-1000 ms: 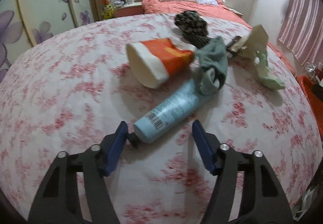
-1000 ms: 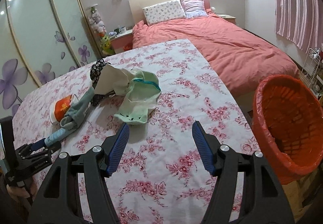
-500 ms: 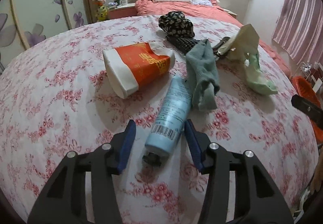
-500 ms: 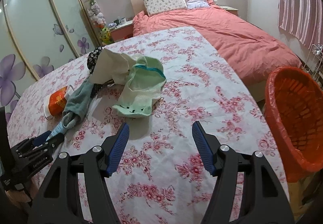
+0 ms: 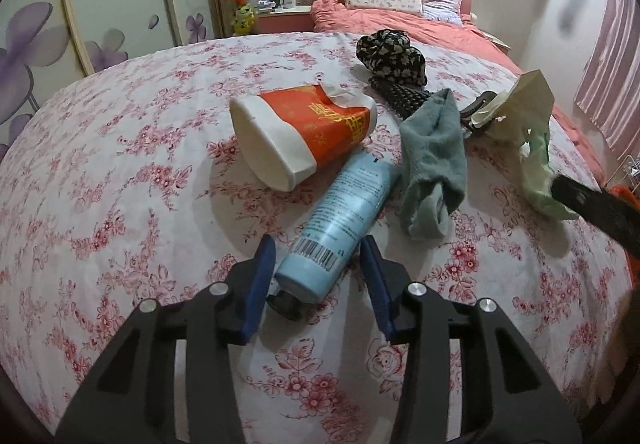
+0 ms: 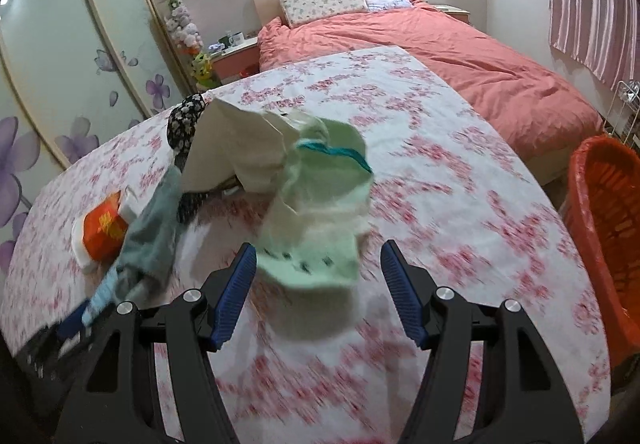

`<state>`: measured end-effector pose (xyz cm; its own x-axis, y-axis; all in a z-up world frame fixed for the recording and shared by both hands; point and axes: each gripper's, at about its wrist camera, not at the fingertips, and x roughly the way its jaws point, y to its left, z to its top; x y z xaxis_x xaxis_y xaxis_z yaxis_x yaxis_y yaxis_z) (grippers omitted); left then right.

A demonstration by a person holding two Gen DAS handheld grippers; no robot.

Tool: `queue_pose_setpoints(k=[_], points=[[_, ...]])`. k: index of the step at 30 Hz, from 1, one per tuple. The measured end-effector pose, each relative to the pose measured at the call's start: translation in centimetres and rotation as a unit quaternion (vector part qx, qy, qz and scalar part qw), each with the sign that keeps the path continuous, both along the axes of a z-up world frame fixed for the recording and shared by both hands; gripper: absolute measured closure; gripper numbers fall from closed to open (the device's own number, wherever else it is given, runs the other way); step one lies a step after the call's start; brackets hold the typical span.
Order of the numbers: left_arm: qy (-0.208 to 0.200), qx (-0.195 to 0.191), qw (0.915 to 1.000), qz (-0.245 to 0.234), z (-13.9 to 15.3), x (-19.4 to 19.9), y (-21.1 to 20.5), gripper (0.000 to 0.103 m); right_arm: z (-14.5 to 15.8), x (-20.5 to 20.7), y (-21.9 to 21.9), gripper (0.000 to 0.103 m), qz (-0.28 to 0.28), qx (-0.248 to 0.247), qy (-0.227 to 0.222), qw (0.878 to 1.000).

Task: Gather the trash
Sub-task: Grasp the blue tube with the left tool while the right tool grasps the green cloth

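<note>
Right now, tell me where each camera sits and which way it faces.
Left wrist: on the left gripper, angled down at the flowered tablecloth; its blue-padded jaws, just closing, flank the pale blue plastic bottle.
Right wrist: on the right gripper, angled down at the pale green cloth bag, jaws open; orange bin at right.
Shared: bottle, red-and-white paper cup, grey-green sock, pink bed.
</note>
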<state>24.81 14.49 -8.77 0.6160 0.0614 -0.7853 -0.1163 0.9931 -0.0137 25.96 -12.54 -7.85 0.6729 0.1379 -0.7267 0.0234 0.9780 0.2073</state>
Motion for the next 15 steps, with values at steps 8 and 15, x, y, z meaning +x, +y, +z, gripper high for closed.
queue_pose_setpoints(k=[8,15], points=[[-0.003,-0.015,0.9999,0.000,0.1,-0.2,0.4,0.059,-1.5,2.6,0.8,0.052,-0.021,-0.043,0.020,0.999],[-0.005,-0.018,0.9998,-0.001,0.1,-0.3,0.5,0.059,-1.2,0.3,-2.4,0.093,-0.015,-0.036,0.022,0.999]])
